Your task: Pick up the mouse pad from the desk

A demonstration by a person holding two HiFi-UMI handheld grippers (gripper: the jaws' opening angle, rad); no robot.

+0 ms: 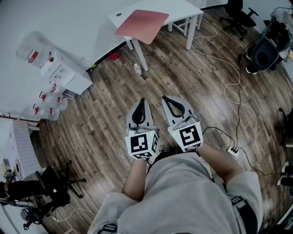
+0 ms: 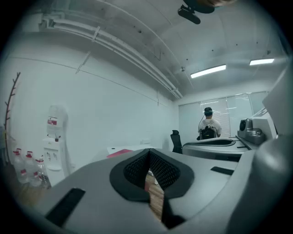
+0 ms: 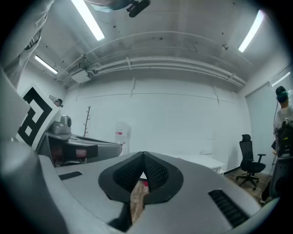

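Mouse pad: a pink mouse pad lies flat on the white desk at the far side of the room; its near corner seems to reach past the desk's edge.
Left gripper: the left gripper is held level above the wooden floor, its jaws clenched together with nothing between them; only a sliver of floor shows through the slit below the pads.
Right gripper: the right gripper is just beside the left one and also level, its jaws pressed tight on nothing.
Pad relative to grippers: the pad is well apart from both grippers, ahead of them across a stretch of floor. Both tips point roughly toward the desk, and neither touches the pad or the desk. In the left gripper view the pad shows as a thin pink strip just above and left of the closed jaws.
Hands: the person's forearms come up from the bottom of the head view, each holding one gripper by its rear, marker cubes facing up.
Near the desk: a small bottle stands on the floor beside a desk leg.
Left side: a water dispenser stands against the wall, with spare jugs next to it.
Right side: a black office chair and white cables trailing over the floor.
Far end: another person stands by the windows in the left gripper view.
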